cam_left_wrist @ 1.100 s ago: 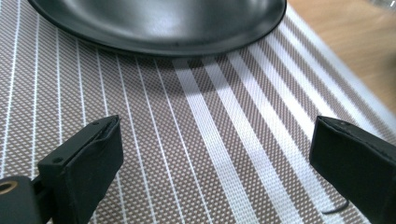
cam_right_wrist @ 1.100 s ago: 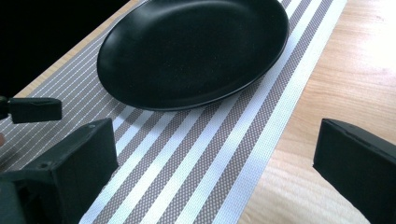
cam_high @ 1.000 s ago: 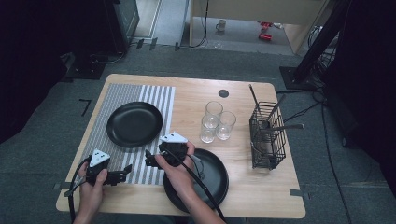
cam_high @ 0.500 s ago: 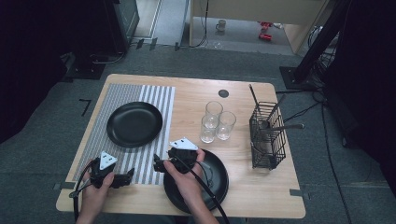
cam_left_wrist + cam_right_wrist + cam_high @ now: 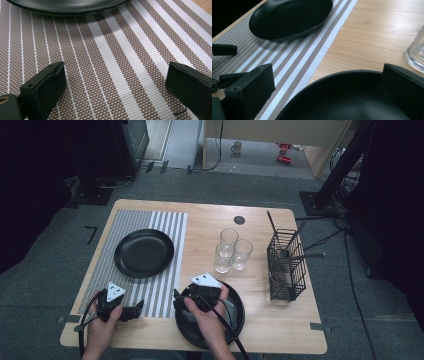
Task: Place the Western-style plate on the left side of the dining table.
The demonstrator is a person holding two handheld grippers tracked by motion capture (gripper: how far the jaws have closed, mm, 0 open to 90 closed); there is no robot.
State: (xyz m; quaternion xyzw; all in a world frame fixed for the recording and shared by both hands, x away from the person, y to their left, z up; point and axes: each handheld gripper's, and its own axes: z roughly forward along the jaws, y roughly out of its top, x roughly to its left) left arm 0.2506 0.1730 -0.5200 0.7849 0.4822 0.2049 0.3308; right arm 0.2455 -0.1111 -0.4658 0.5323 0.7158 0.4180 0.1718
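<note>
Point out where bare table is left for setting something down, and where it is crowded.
Free: the wood between striped mat and glasses, and the front right corner below the wire basket. Crowded: the front edge, where the left gripper, right gripper and near plate sit.

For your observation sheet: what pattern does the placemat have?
Brown and white stripes on the placemat, best seen in the left gripper view.

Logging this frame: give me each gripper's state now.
Left gripper: open, empty, over the striped mat.
Right gripper: open, empty, above the near black plate.
</note>
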